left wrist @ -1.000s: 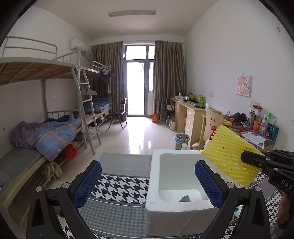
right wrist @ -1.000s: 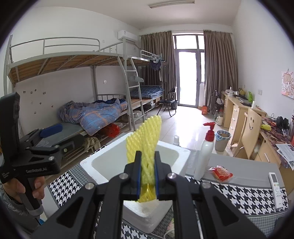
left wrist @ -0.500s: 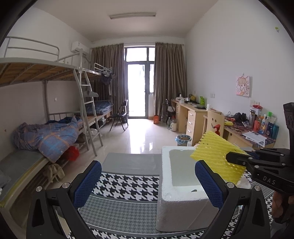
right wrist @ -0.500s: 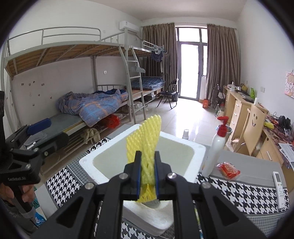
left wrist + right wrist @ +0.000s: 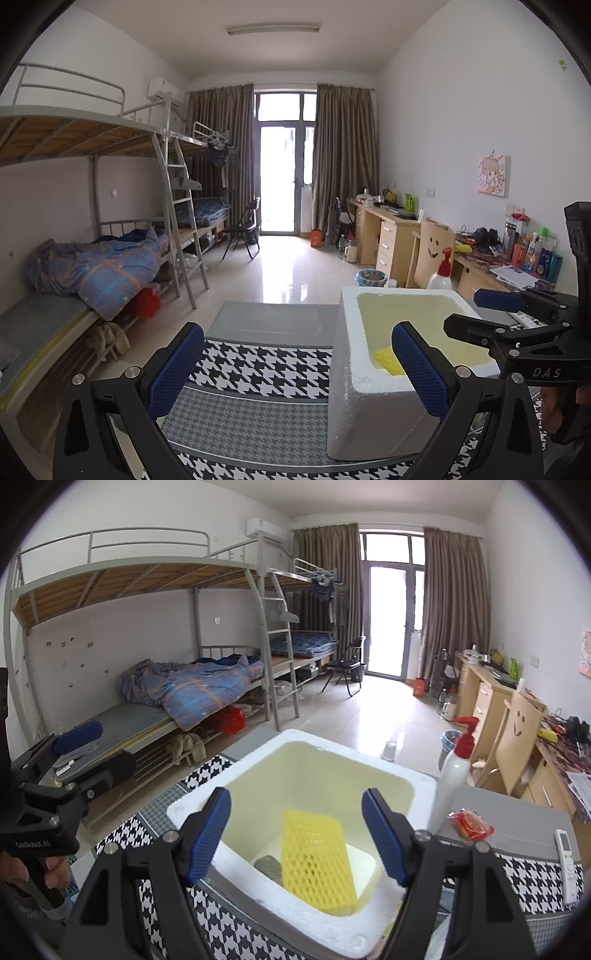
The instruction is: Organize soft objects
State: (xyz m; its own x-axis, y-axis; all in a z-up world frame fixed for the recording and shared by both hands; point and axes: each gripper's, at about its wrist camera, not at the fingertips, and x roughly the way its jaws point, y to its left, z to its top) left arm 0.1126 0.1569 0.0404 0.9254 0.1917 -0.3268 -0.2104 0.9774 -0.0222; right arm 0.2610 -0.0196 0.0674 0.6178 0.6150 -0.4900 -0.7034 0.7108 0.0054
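Foam net (image 5: 317,860), yellow, lies loose inside the white box (image 5: 236,790) on the bench (image 5: 509,812). Right claw (image 5: 295,834) hangs spread wide above the box, gripping nothing. Left claw (image 5: 295,369), also spread and empty, sits left of the box.

"DAS" on right gripper (image 5: 491,314) body; "GenRobot.AI" on left gripper (image 5: 79,734) body.
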